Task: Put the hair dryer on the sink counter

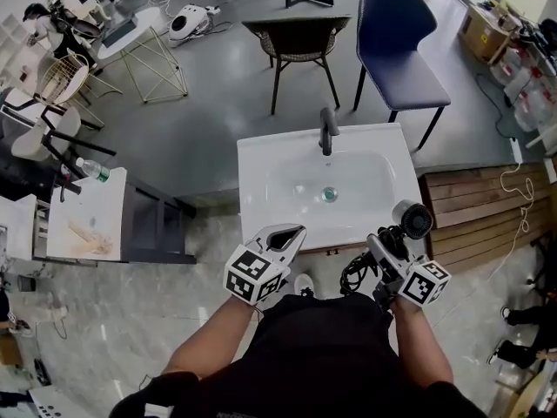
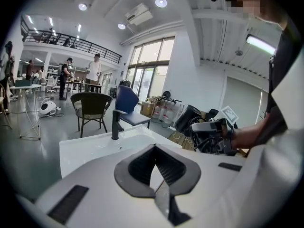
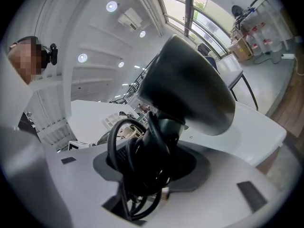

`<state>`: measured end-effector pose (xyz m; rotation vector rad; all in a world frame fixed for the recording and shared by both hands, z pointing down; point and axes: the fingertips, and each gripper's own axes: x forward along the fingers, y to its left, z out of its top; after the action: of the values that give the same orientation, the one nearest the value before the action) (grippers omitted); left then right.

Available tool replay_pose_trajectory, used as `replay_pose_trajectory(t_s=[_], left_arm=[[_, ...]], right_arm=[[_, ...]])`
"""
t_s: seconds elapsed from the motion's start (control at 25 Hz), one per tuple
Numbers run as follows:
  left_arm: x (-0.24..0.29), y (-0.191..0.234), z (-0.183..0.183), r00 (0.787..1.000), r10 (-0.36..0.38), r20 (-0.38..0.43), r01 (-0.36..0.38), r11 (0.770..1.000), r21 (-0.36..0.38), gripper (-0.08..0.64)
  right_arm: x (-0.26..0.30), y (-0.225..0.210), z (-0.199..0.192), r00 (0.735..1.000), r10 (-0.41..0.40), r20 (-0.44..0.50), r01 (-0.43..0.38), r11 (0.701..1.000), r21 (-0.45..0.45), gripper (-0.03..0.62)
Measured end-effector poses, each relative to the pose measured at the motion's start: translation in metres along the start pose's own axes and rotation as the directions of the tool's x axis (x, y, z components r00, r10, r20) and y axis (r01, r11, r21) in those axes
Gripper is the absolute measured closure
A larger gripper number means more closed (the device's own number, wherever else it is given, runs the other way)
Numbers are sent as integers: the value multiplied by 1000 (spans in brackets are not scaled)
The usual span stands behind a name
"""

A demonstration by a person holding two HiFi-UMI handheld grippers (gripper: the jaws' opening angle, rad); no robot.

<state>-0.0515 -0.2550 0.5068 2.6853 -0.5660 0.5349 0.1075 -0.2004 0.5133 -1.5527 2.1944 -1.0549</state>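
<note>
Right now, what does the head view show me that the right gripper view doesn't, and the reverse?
Only the head view: the faucet and drain, the left tool by the sink counter's front edge, and the wicker chair and blue chair beyond it. Only the right gripper view: the black cord bunched with the hair dryer's handle between that tool's jaws, and the ceiling lights. Both: the hair dryer gripped in the right tool, and the white sink counter ahead of it.
</note>
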Motion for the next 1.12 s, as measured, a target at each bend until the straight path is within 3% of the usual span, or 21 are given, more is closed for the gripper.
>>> replay_pose_trajectory(t_s=[0.48, 0.68, 0.88, 1.12], left_arm=[[15, 55, 11, 1000, 8, -10, -9, 999, -39, 560], [28, 61, 14, 999, 45, -17, -46, 997, -57, 560], [42, 68, 24, 992, 128, -6, -128, 987, -97, 560], [66, 66, 36, 977, 215, 19, -210, 968, -139, 560]], right_arm=[[60, -26, 25, 996, -35, -76, 33, 999, -38, 379], [76, -50, 39, 982, -36, -185, 1, 983, -182, 379], [92, -85, 52, 933, -90, -348, -53, 924, -380, 379], [117, -141, 58, 825, -177, -536, -164, 834, -527, 380]])
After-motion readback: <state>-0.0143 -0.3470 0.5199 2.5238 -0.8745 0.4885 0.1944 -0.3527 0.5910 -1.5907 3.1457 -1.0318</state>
